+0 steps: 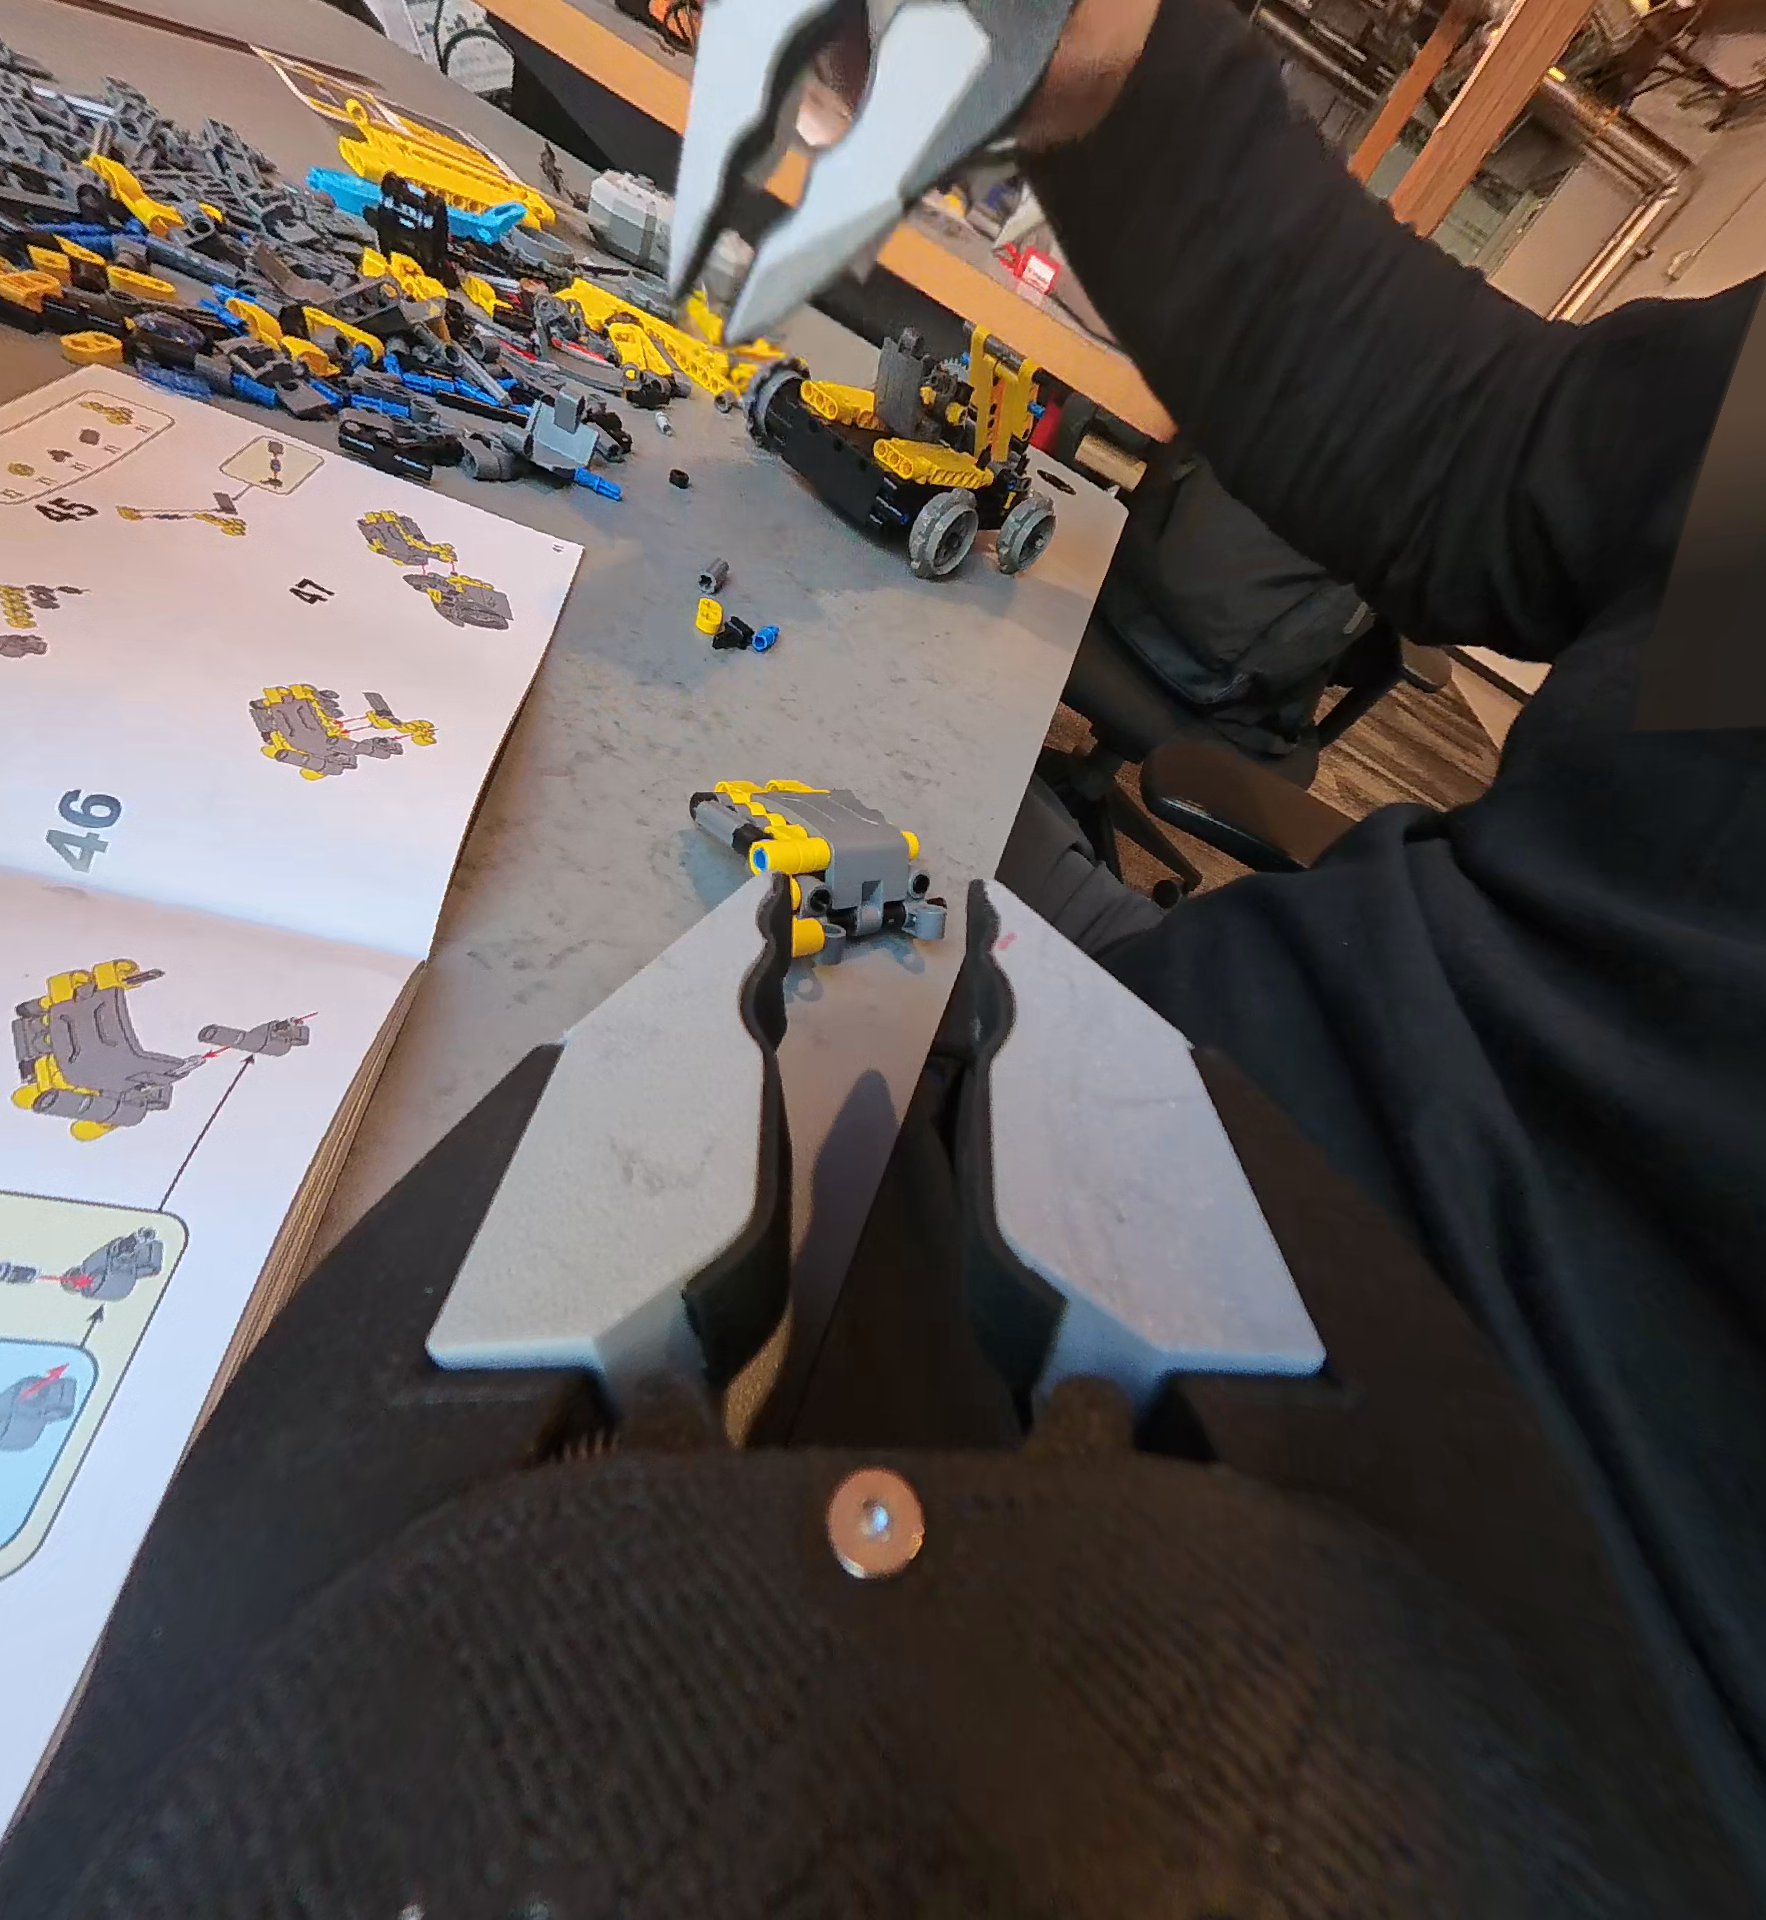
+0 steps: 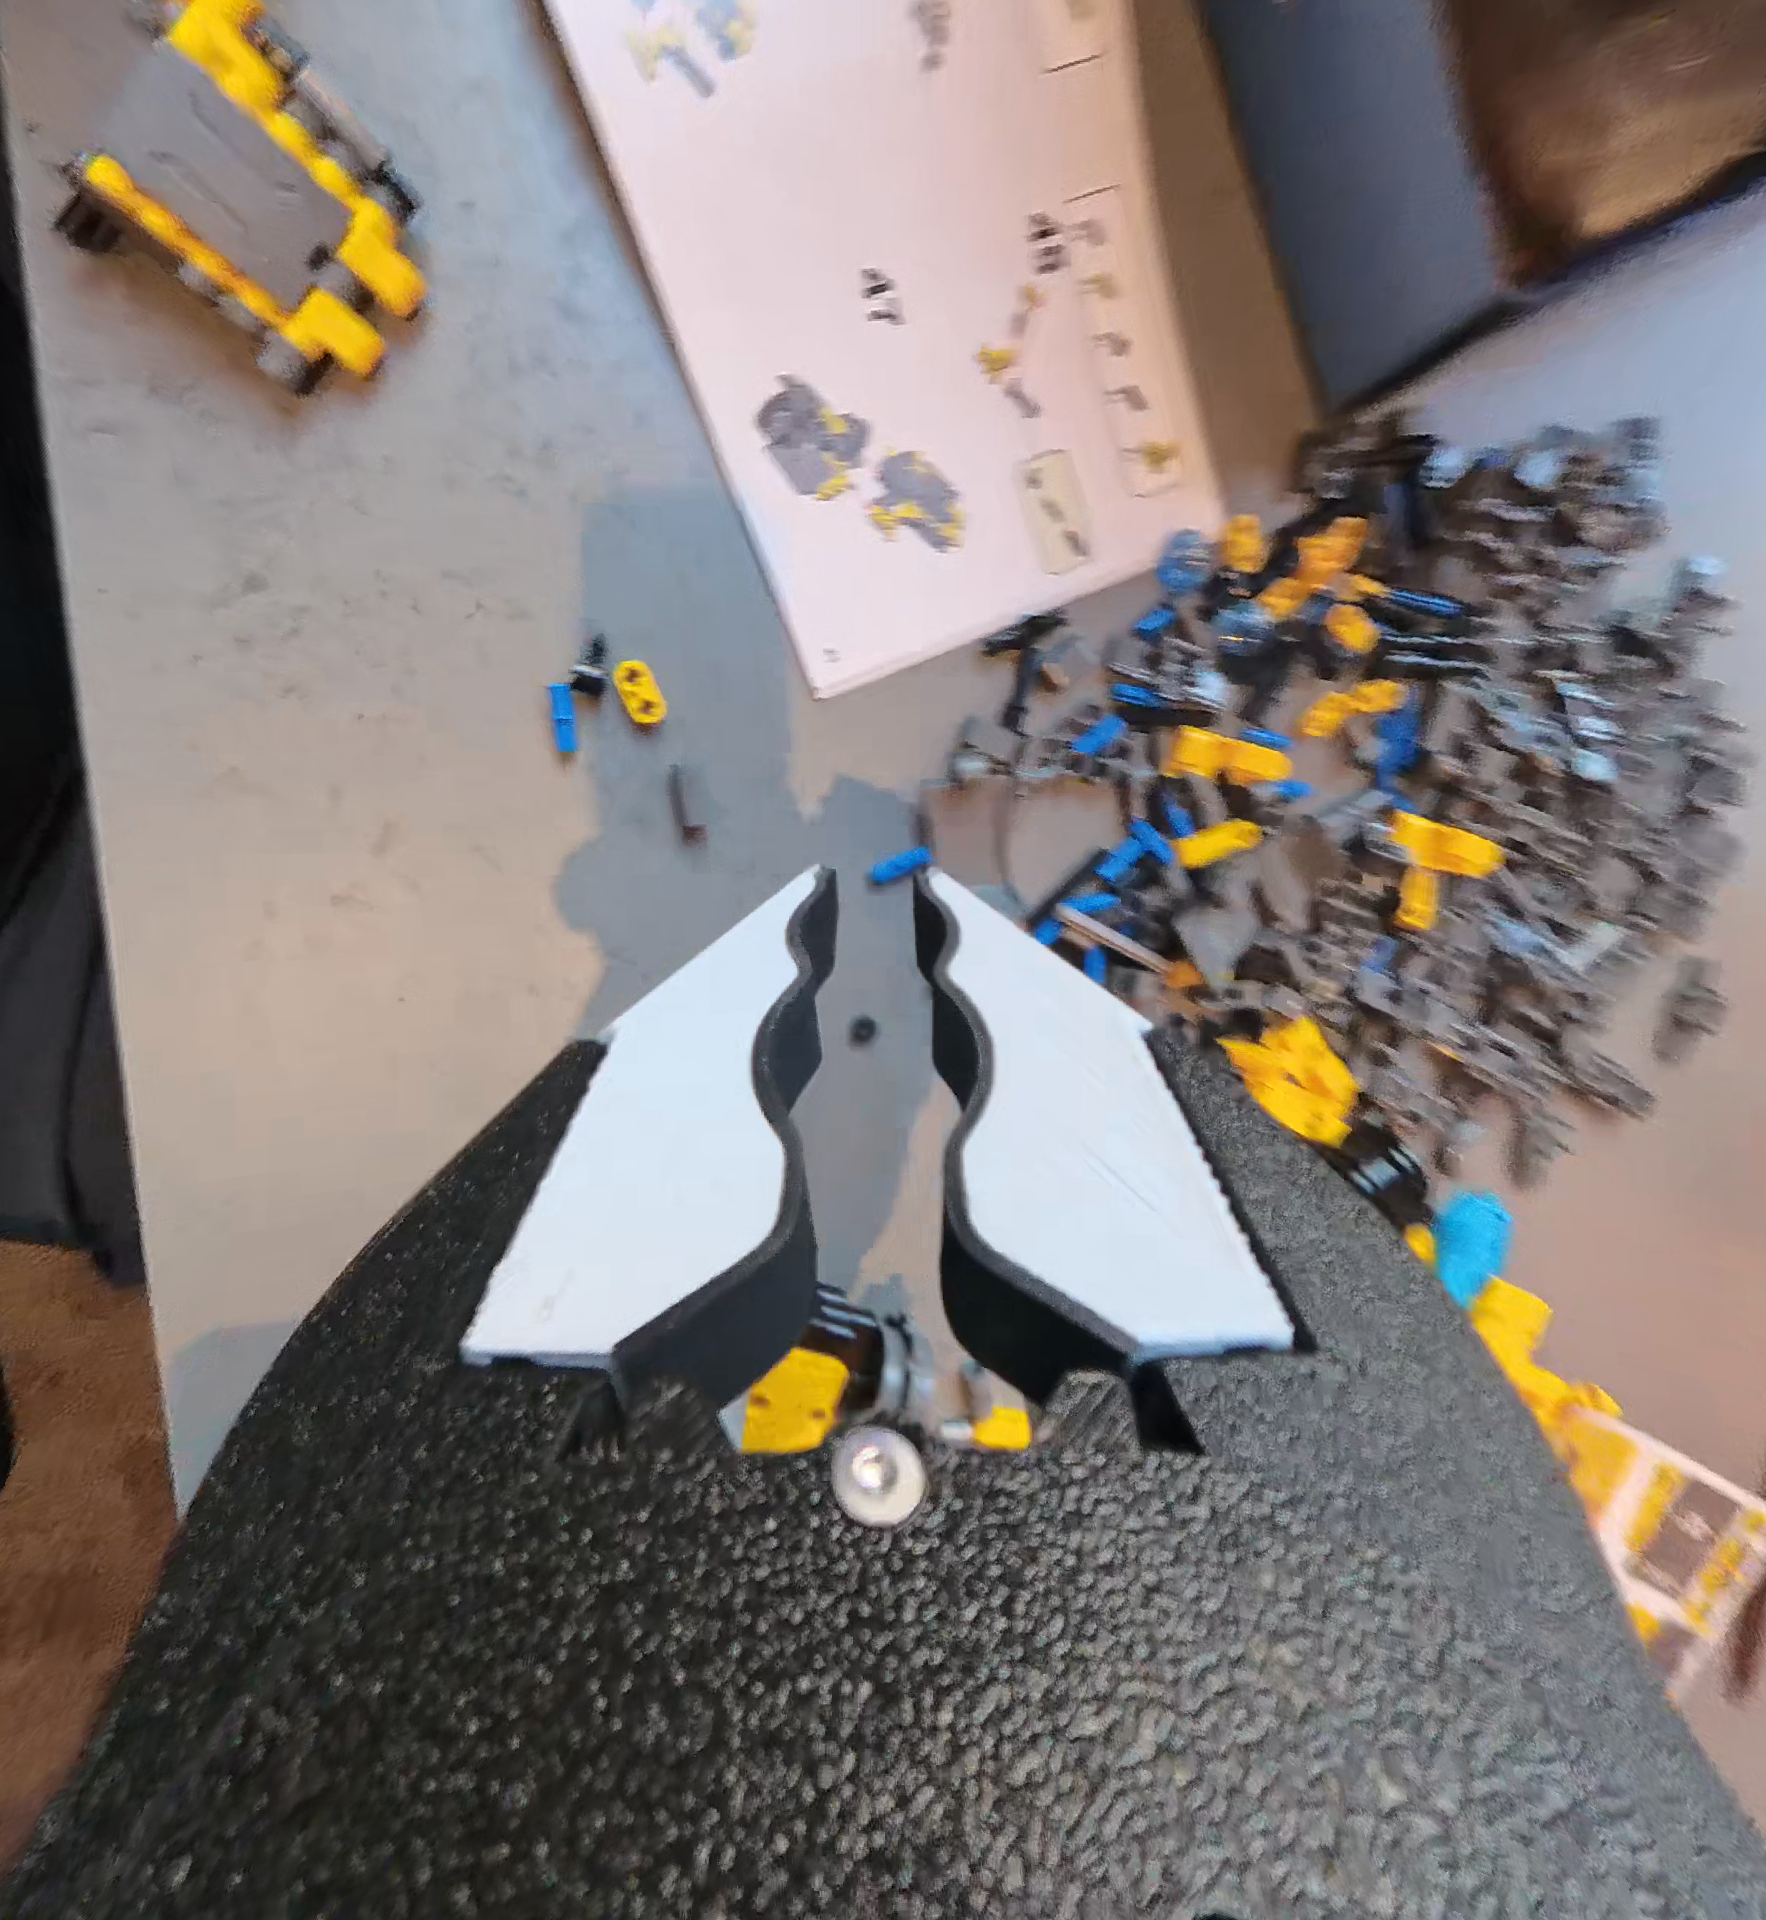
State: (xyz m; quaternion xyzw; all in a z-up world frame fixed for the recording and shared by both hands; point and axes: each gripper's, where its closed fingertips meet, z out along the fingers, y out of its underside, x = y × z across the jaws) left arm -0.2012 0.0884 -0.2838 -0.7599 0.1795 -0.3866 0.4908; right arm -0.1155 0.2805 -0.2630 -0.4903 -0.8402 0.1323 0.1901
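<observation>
My left gripper is open and empty, its tips just short of a small grey and yellow brick assembly lying near the grey table's right edge. That assembly also shows in the right wrist view at the top left. My right gripper is open a little and empty, held above the table over a loose blue pin at the edge of the parts pile. In the left wrist view it hangs above the pile, held by an arm in a black sleeve.
An open instruction booklet lies on the left. A half-built yellow and black wheeled vehicle stands near the far table edge. A few loose small pins lie between. A large pile of mixed parts fills the back left. There is about 20 cm between the tips of the two grippers.
</observation>
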